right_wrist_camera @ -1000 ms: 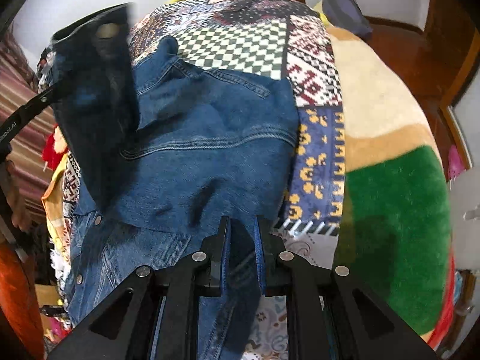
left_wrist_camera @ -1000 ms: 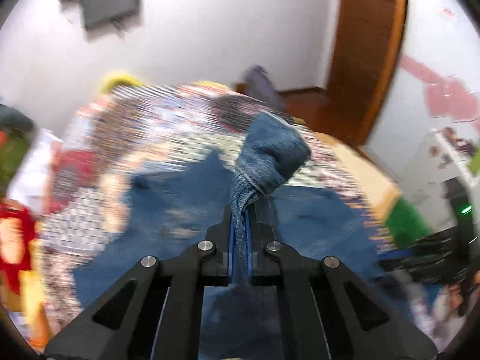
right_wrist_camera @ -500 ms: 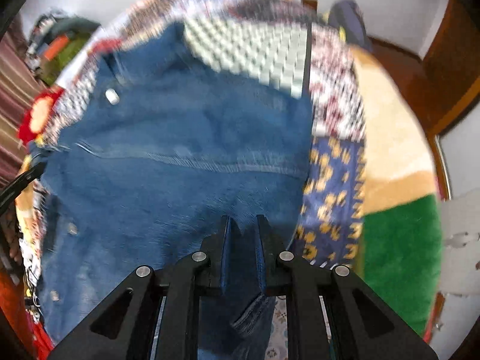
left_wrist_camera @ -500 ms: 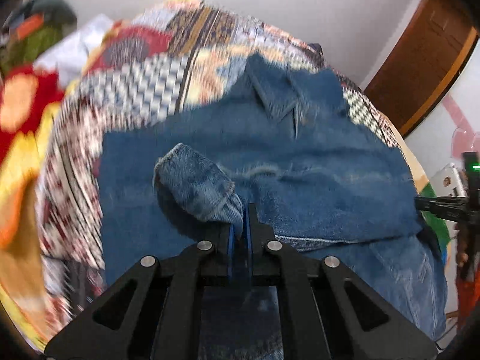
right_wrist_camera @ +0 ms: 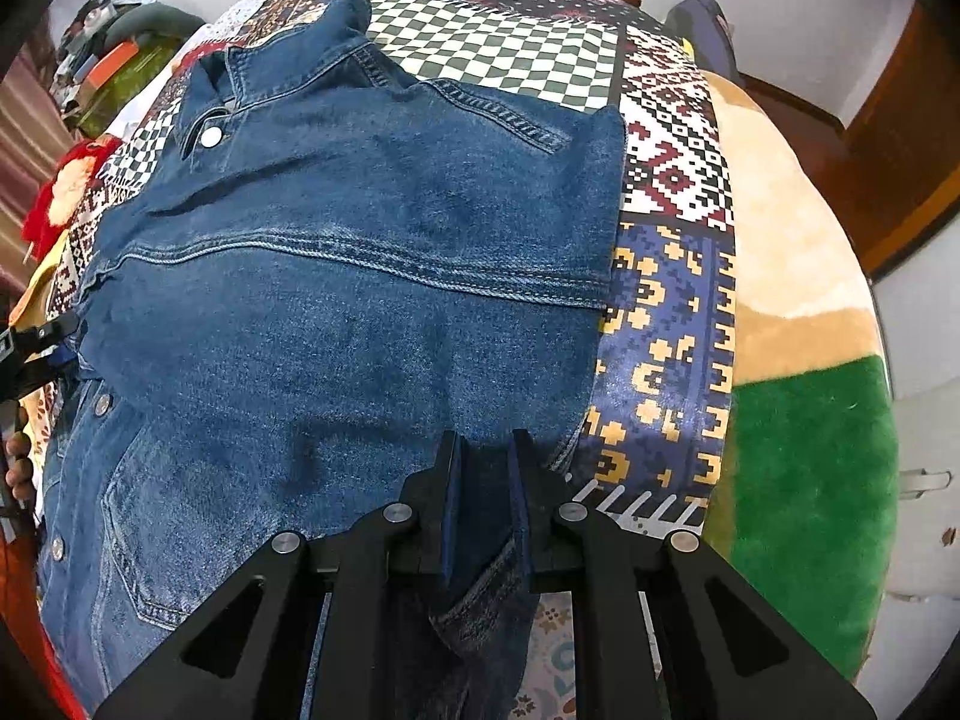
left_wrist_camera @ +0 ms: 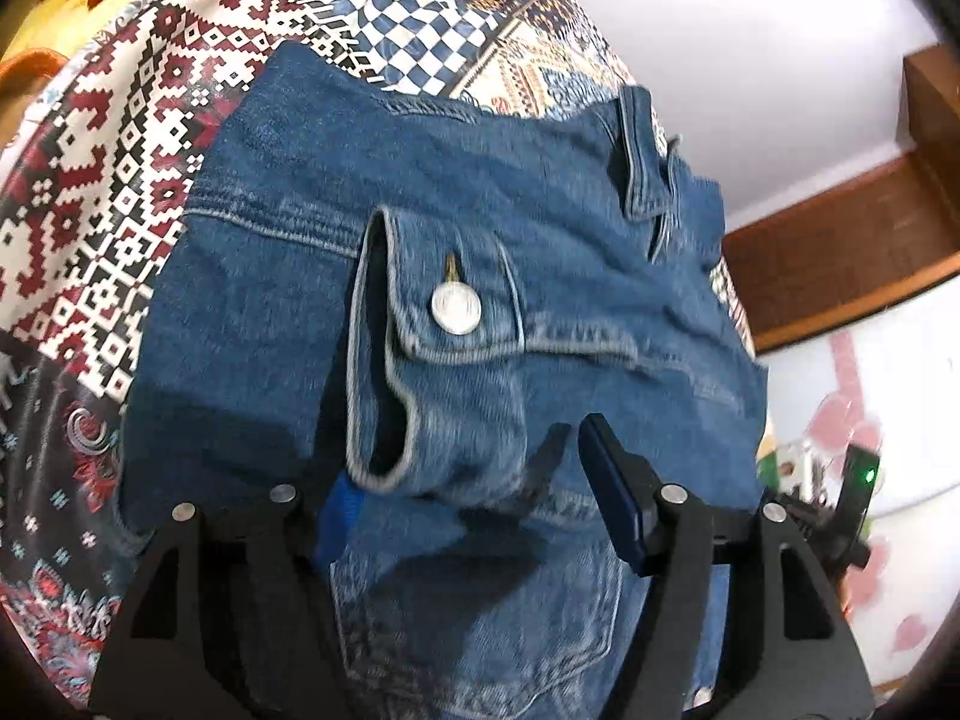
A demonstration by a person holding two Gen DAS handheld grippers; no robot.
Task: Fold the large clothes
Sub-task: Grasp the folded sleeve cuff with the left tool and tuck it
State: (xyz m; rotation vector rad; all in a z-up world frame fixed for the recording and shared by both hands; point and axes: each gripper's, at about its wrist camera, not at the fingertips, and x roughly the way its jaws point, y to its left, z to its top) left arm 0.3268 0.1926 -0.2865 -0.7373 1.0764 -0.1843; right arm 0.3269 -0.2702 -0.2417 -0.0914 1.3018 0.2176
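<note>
Denim jacket point(right_wrist_camera: 360, 276), spread on the patchwork quilt point(right_wrist_camera: 672, 180), looks heavy and stiff, best gripped at seams or hems; left gripper point(left_wrist_camera: 474, 480) stands released beside the sleeve cuff point(left_wrist_camera: 432, 360), right gripper point(right_wrist_camera: 486, 480) clenches a denim fold.

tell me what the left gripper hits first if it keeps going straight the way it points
Most likely the sleeve cuff of the denim jacket, lying right between the open left gripper fingers. Depth is unclear, so it may already touch it.
</note>
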